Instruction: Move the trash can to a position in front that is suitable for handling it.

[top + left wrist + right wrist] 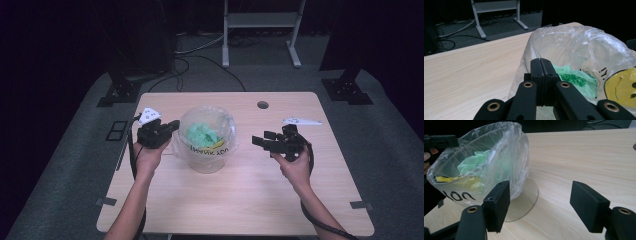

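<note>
Thin clear plastic is the weak point here: the bag point(207, 131) lines a see-through bucket point(522, 206) standing near the middle of the pale wooden bench point(250, 200), with crumpled green film point(202, 134) and something yellow inside. The left tool point(541, 61) sits at the bag's near rim with its jaws pressed together; they seem to pinch a fold of the liner, though I cannot tell for sure that any film lies between them. The right tool point(540, 200) waits to the other side of the bucket, jaws wide apart and holding nothing, apart from the bag.

If the left hand pulls hard or sideways, the film could stretch or tear, or slip out of so small a bite. The bucket looks light, so a one-sided tug may tip or drag it across the bench before the right tool steadies anything. A lift with only one edge held would likely sag the bag and spill its contents.
</note>
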A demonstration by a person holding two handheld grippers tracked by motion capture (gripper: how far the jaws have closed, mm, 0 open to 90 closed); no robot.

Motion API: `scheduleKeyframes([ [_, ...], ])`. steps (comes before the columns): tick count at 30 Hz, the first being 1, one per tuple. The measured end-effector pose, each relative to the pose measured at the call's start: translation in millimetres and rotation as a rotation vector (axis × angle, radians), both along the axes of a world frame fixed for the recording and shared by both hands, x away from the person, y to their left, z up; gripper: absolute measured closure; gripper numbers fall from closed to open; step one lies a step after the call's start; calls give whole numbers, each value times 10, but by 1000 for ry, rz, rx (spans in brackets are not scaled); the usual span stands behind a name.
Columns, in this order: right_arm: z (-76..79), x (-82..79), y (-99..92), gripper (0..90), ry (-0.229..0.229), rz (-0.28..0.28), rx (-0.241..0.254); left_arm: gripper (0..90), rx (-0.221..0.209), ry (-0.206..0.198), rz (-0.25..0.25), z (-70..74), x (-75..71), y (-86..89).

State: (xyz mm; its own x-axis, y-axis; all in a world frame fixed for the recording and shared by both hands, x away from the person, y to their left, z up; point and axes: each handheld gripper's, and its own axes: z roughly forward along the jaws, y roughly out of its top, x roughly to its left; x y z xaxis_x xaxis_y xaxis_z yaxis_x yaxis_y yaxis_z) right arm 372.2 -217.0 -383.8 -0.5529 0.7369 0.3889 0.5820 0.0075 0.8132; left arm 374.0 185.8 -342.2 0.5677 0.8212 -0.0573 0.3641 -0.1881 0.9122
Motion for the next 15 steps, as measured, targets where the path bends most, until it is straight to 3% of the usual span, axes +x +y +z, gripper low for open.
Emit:
scheduleKeyframes([
  [15, 266, 137, 194, 317, -27, 21, 12, 900, -41, -29, -34, 142, -27, 4],
])
